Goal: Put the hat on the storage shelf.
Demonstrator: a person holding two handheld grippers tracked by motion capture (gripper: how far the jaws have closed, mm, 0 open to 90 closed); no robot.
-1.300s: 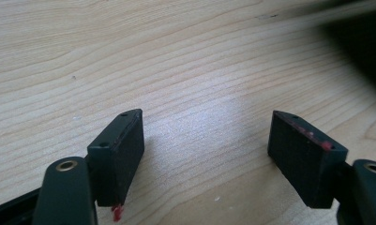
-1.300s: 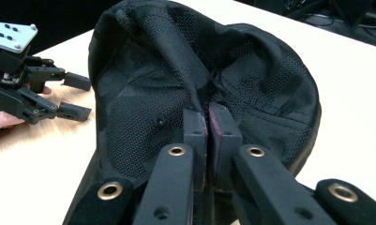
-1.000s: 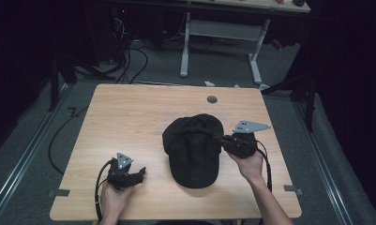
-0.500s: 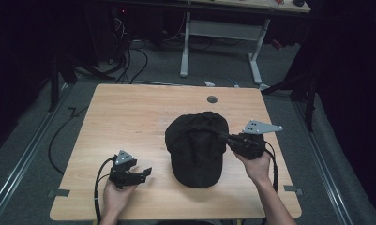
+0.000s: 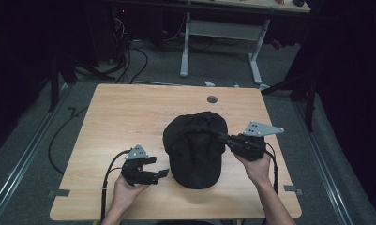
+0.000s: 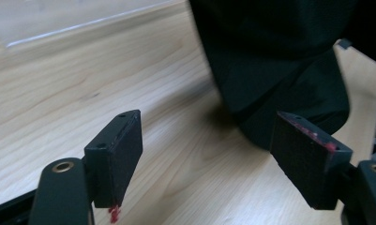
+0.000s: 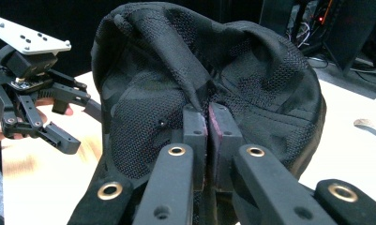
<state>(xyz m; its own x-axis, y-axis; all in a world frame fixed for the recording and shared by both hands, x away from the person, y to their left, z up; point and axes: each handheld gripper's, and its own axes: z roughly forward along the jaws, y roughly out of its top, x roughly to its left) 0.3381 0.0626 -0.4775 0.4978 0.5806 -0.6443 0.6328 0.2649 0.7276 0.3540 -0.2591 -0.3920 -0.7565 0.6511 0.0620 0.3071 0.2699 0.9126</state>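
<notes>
A small dark round fitting (image 5: 212,99) sits in the table (image 5: 129,112) near its far edge, well apart from the work; nothing stands between either gripper and the black cap (image 5: 195,147), which lies right of the table's middle, its brim toward the near edge. The right hand (image 5: 257,168) reaches in from the near right corner and holds the right gripper (image 5: 221,137) level against the cap's right side. The left gripper (image 5: 160,166), near the near edge, points right at the brim, just beside it. The right gripper view shows the pads pinched tight on a fold of mesh crown; the left gripper view shows jaws spread wide with nothing between them
</notes>
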